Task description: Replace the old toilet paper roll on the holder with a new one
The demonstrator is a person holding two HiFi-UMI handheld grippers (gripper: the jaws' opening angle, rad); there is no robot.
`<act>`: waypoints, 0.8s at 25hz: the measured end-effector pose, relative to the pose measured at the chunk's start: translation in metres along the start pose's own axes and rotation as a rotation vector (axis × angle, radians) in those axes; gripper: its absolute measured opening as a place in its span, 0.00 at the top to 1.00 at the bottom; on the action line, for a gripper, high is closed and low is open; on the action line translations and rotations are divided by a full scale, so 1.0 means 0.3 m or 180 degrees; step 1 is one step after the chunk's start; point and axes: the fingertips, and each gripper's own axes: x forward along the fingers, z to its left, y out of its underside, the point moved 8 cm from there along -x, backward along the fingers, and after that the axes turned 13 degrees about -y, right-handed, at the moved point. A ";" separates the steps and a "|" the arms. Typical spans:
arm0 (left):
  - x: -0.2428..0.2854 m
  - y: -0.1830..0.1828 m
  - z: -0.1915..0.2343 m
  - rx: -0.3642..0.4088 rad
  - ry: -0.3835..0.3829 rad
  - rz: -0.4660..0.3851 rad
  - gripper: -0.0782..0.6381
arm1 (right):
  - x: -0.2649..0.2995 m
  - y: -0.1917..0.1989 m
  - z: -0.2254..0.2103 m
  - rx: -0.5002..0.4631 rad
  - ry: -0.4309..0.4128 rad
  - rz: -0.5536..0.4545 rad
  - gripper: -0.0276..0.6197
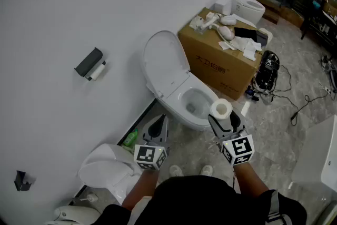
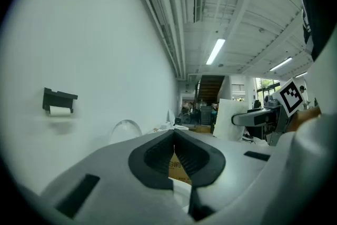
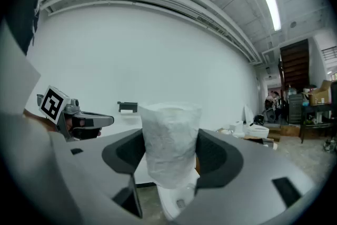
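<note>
A dark paper holder is fixed to the white wall at the left, with a thin old roll under its cover; the holder also shows in the left gripper view and the holder in the right gripper view. My right gripper is shut on a full white toilet paper roll, held upright over the toilet. That roll fills the gap between the dark pads. My left gripper is shut with nothing in it, well below and right of the holder.
An open white toilet stands against the wall in front of me. A cardboard box with odds and ends on top is behind it, another toilet farther back. Cables trail on the floor at the right. White ceramic parts lie at lower left.
</note>
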 end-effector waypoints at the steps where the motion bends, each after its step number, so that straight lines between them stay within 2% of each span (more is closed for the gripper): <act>1: -0.004 0.003 0.012 0.0019 -0.0035 -0.0009 0.88 | 0.005 0.000 0.006 -0.0003 0.0000 0.0004 0.51; 12: -0.055 0.028 0.136 0.0033 -0.0176 0.0004 0.88 | 0.106 -0.010 0.102 -0.0157 -0.0077 0.0053 0.51; 20: -0.102 0.034 0.283 0.0063 -0.0243 0.0004 0.88 | 0.269 -0.051 0.232 -0.0220 -0.0314 -0.0116 0.51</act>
